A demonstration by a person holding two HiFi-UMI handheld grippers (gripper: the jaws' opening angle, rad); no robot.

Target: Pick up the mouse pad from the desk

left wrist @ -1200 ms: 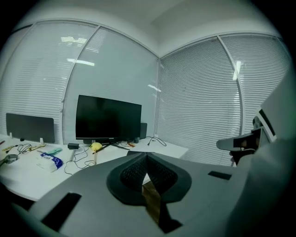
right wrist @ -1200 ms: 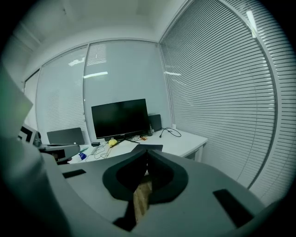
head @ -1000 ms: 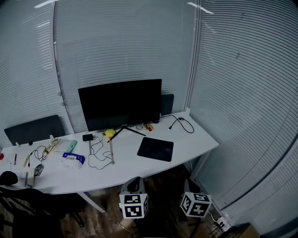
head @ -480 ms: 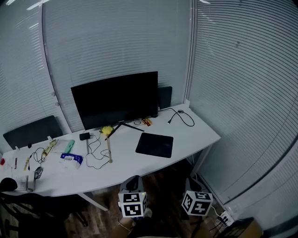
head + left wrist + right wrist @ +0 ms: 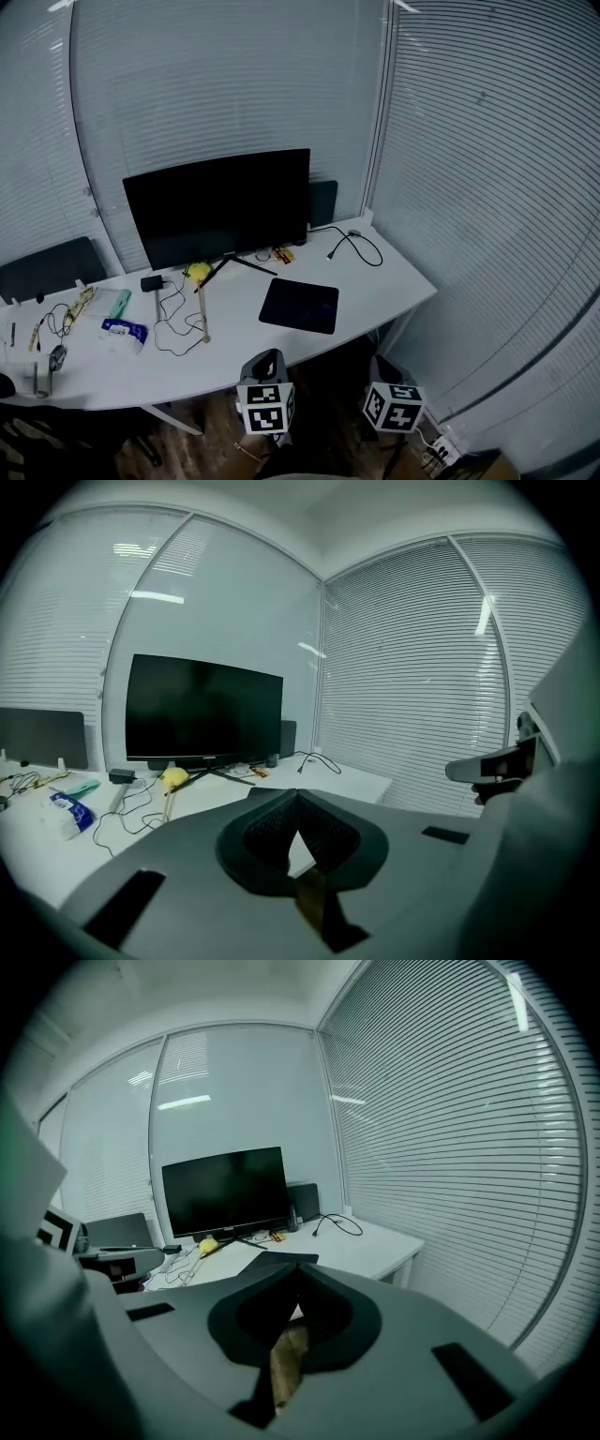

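The mouse pad [image 5: 299, 305] is a dark rectangle lying flat on the white desk [image 5: 394, 281], in front of the monitor's right half. Both grippers hang below the desk's near edge, short of the pad. My left gripper [image 5: 266, 367] is shut, its jaws meeting at one point [image 5: 298, 799] with nothing between them. My right gripper [image 5: 386, 373] is to its right, also shut and empty [image 5: 298, 1266]. Just past the jaw tips, both gripper views catch a strip of the mouse pad [image 5: 263, 790] [image 5: 281, 1257].
A black monitor [image 5: 216, 206] stands at the desk's back. Cables [image 5: 173, 314], a yellow object [image 5: 197, 272] and a tissue packet [image 5: 124, 330] lie to the left, a black cable [image 5: 354, 246] at the back right. Blinds close off the right side. A power strip [image 5: 439, 454] lies on the floor.
The desk and everything on it have slid left in the head view. Both gripper cubes stay at the bottom edge, keeping their spacing.
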